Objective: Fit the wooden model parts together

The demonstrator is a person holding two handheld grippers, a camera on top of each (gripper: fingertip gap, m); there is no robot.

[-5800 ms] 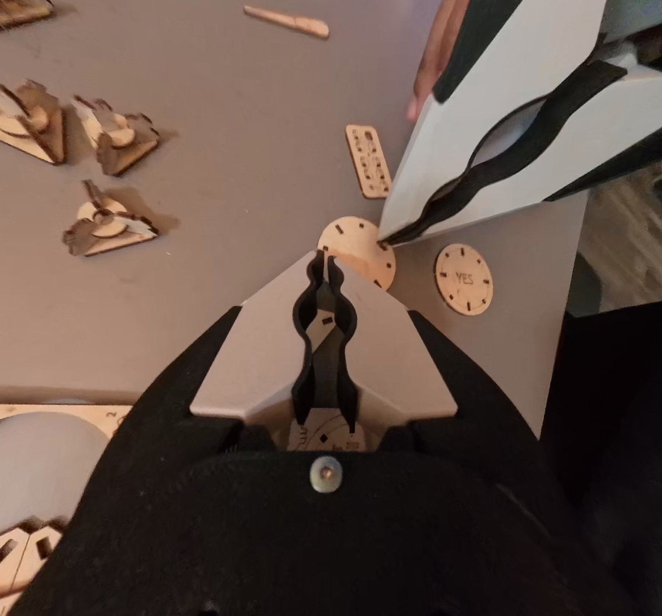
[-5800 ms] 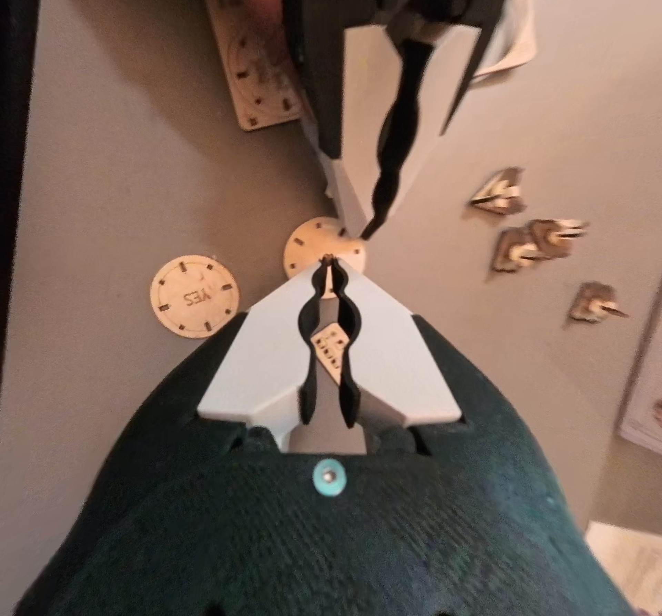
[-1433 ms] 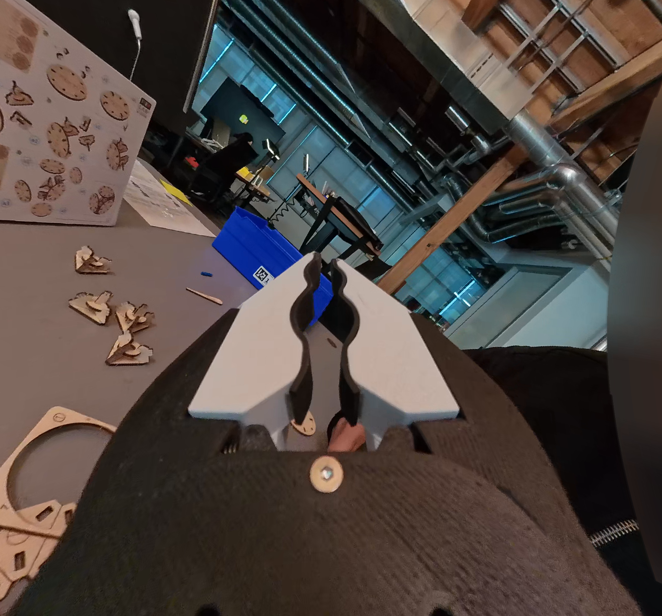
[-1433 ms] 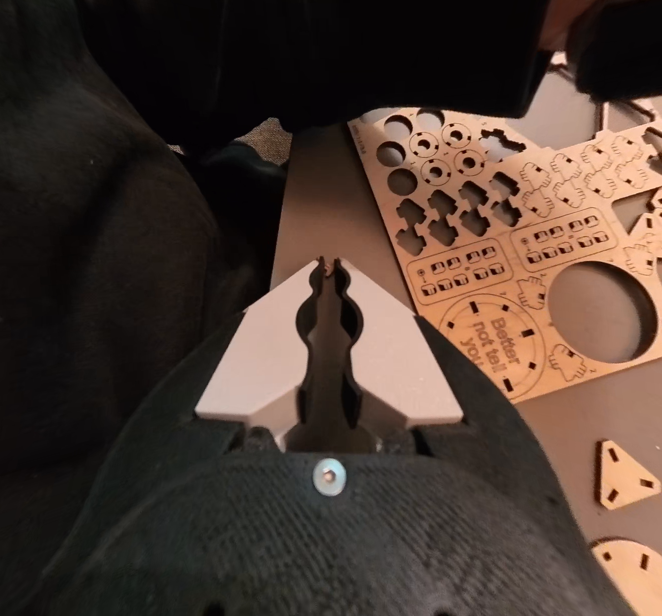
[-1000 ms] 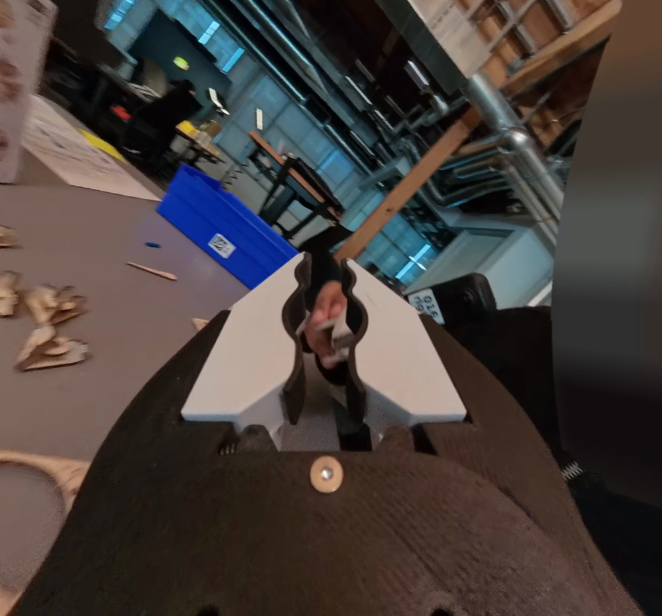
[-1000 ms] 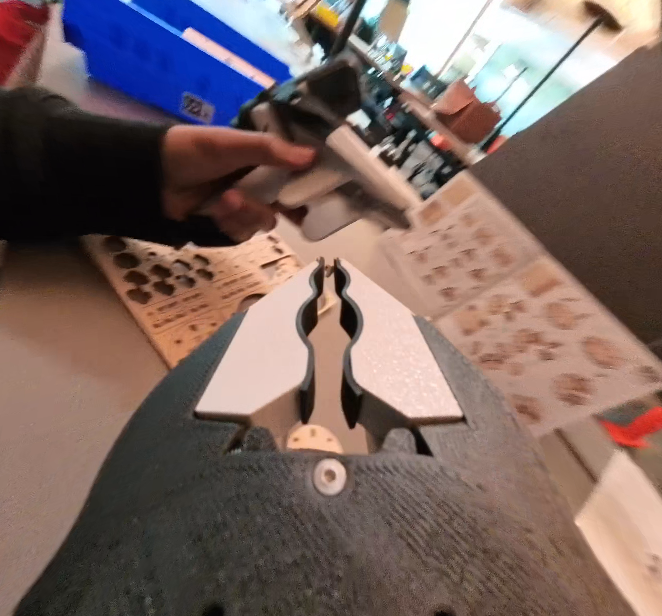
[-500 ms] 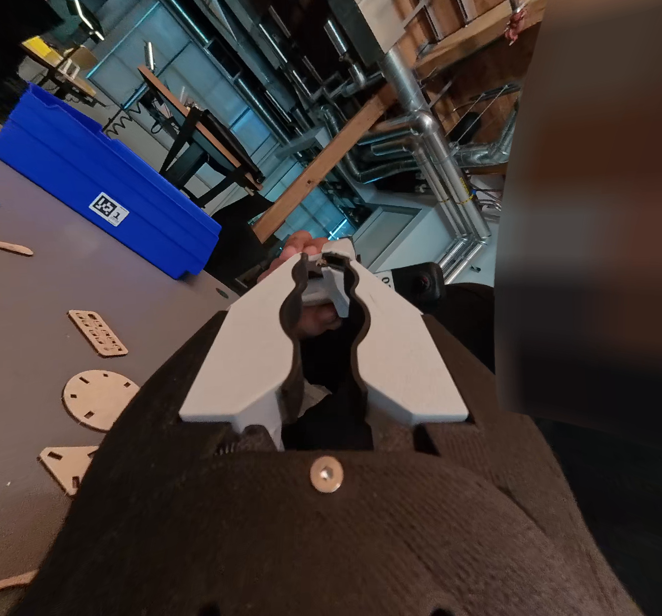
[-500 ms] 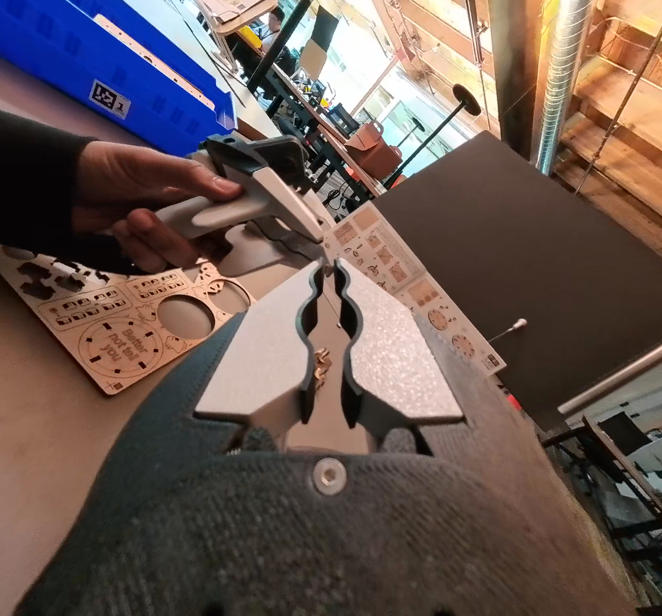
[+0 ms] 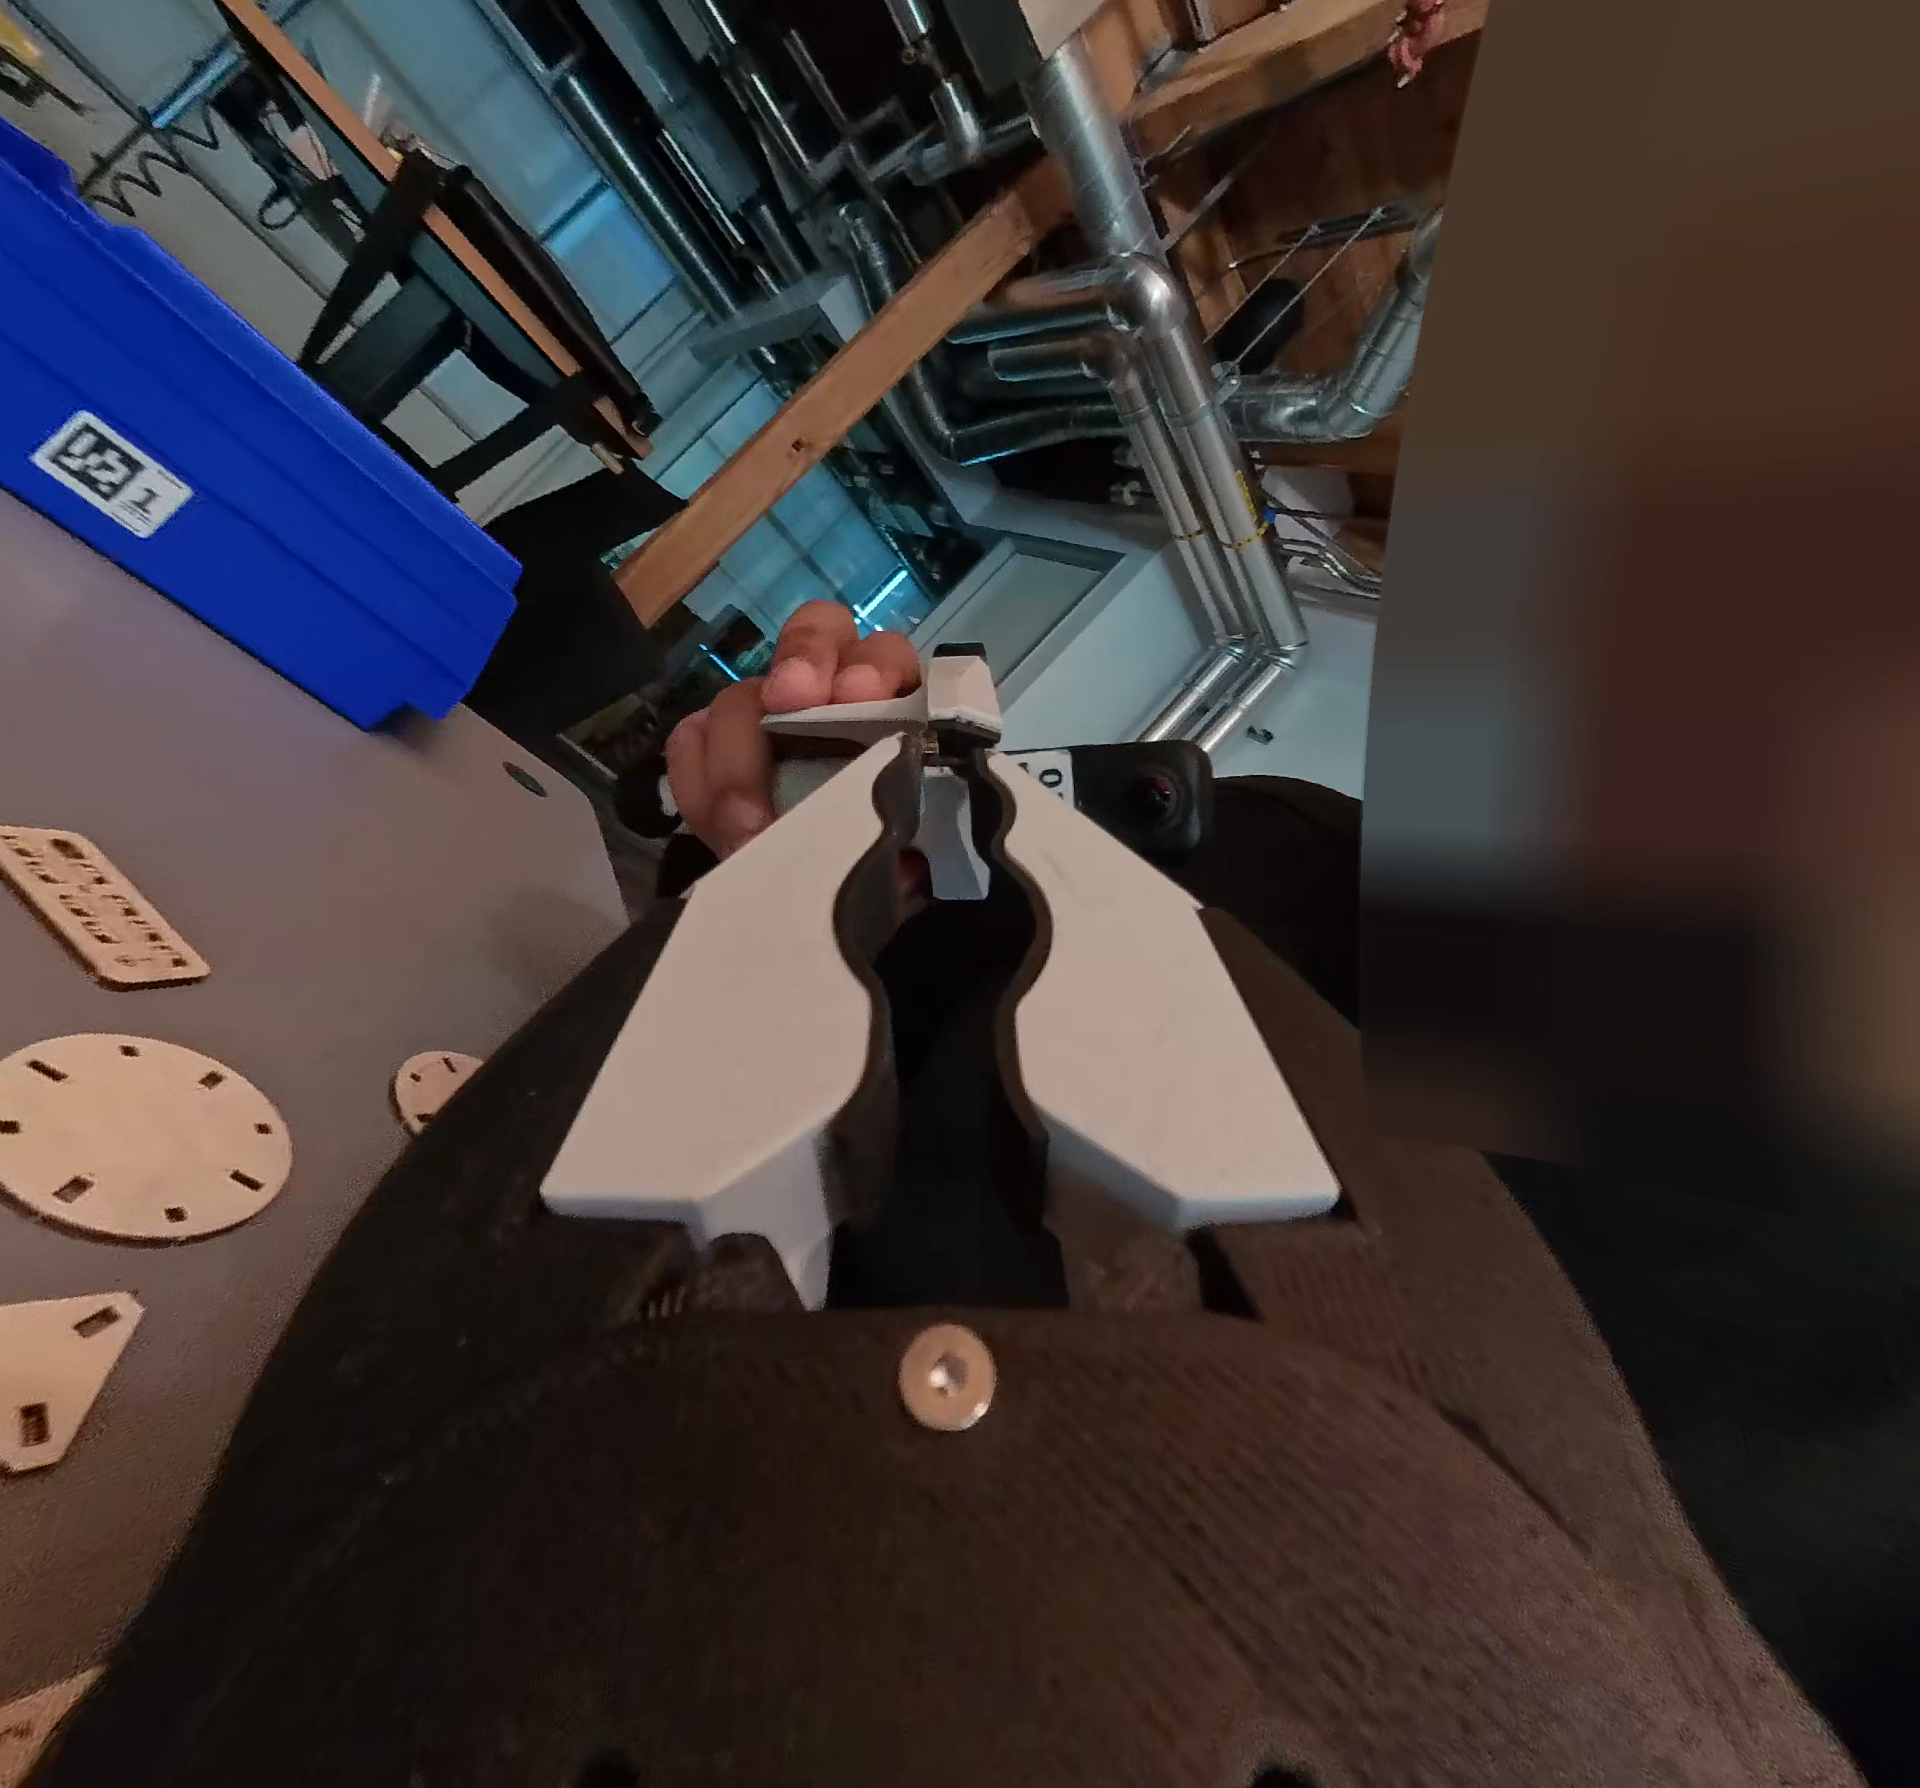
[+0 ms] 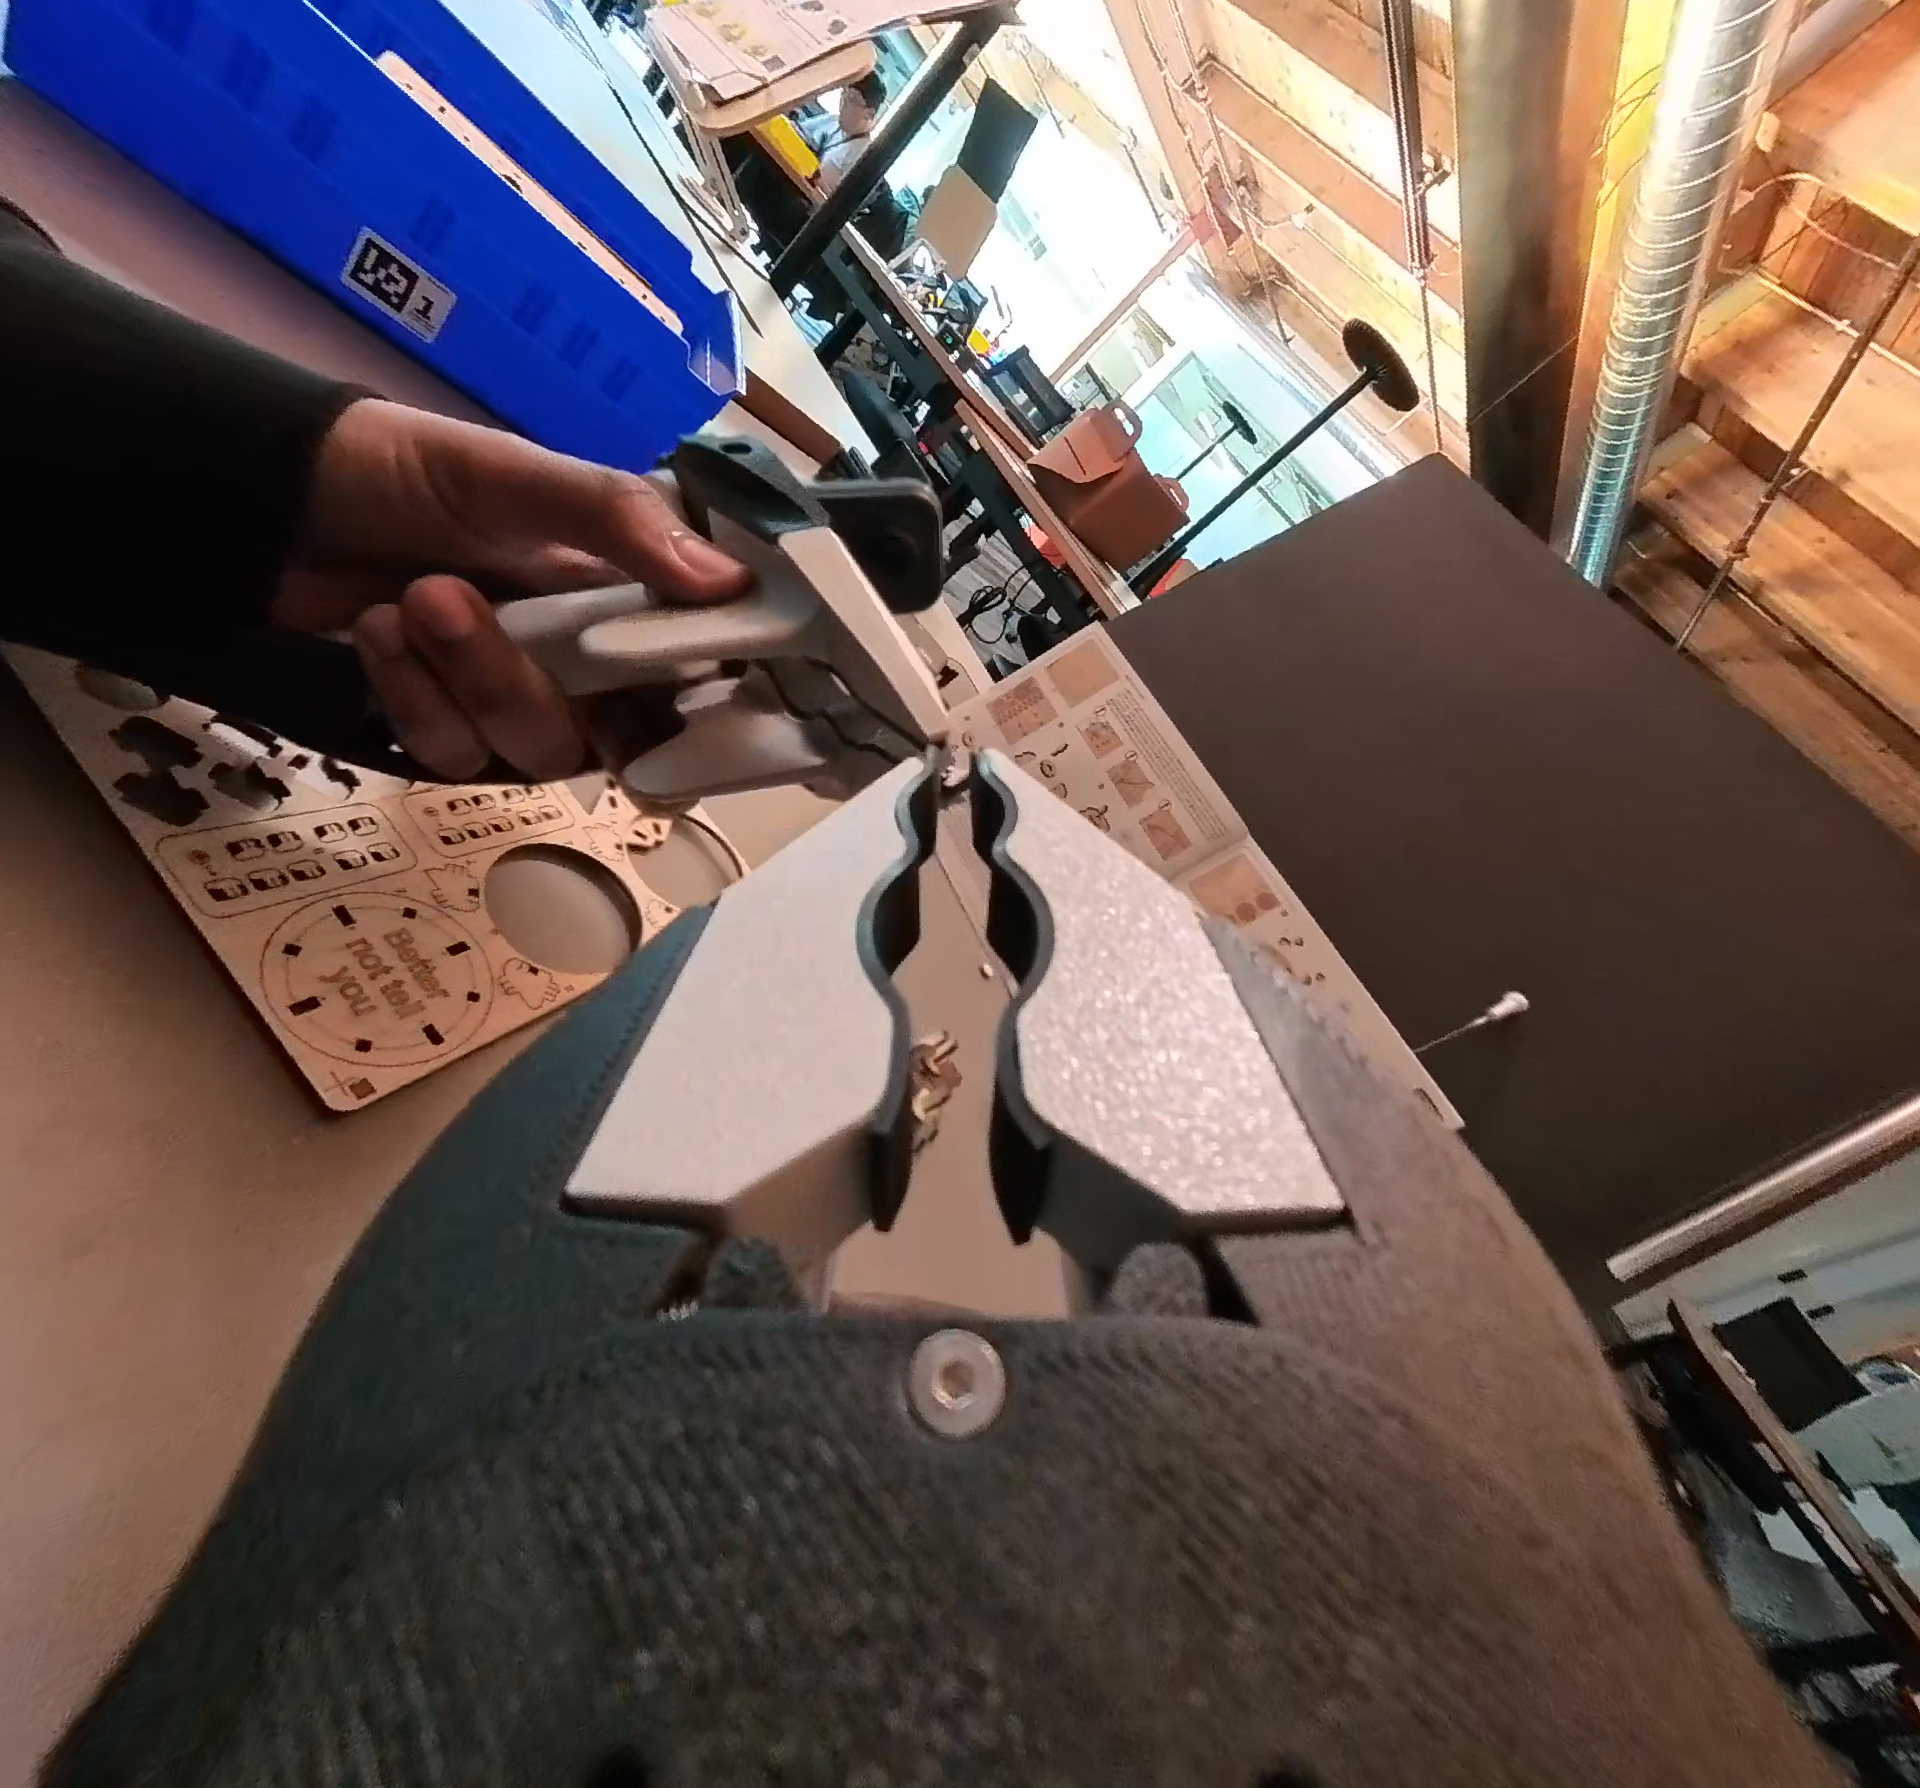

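Both grippers are held up above the grey table and meet tip to tip. My right gripper is shut on a small thin wooden piece. My left gripper comes in from the side, and its tips close on the same small wooden piece. In the right wrist view the left gripper is seen side-on in a hand, its jaws nearly together. In the left wrist view a hand holds the right gripper, and one of its grey fingers points at me.
A blue bin stands at the table's far side. A round slotted disc, a triangle and a slotted strip lie on the table. A cut-out plywood sheet, an instruction sheet and a black board are nearby. Left and right tips are no more than a few centimetres apart.
Both grippers rose from the discs on the table and turned toward each other. My left jaws opened wider, then closed in at the piece in my right gripper, which stayed shut.
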